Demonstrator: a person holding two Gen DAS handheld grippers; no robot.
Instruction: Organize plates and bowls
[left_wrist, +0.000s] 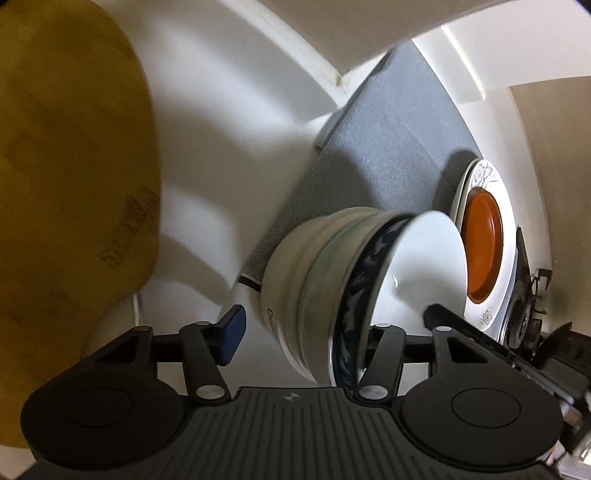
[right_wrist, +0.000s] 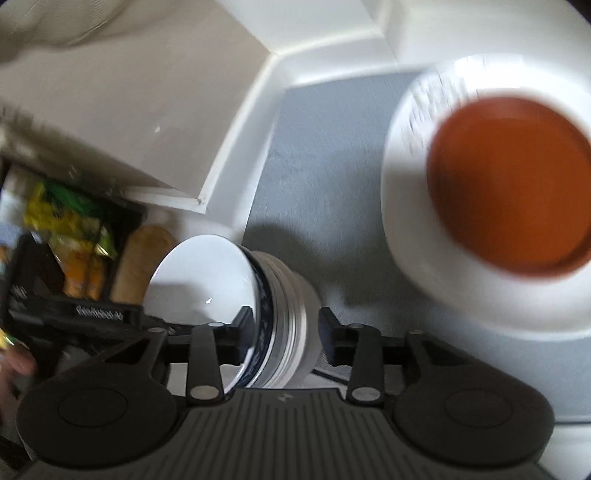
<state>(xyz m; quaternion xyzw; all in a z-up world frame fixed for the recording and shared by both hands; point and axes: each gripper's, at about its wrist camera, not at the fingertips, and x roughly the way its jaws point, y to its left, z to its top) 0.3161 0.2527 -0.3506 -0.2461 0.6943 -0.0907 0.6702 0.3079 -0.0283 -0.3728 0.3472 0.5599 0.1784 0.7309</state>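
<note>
Stack of nested bowls (left_wrist: 332, 280) sits on grey mat (left_wrist: 391, 129) near its front edge, blue-patterned bowl (right_wrist: 264, 314) on top. Left gripper (left_wrist: 303, 332) wide open, fingers either side of stack, not closing. Right gripper (right_wrist: 286, 334) jaws straddle stack rim, gaps both sides. Orange plate (right_wrist: 513, 184) rests on white plates (right_wrist: 436, 273) beside stack. Wooden board (left_wrist: 70, 192) at worktop edge.

The stacked bowls (left_wrist: 332, 280) look like glossy glazed ceramic, the top one smooth white inside. Beside them, the grey mat (left_wrist: 388, 147) is matt woven cloth. The cutting board (left_wrist: 66, 177) is dull, grainy wood.
</note>
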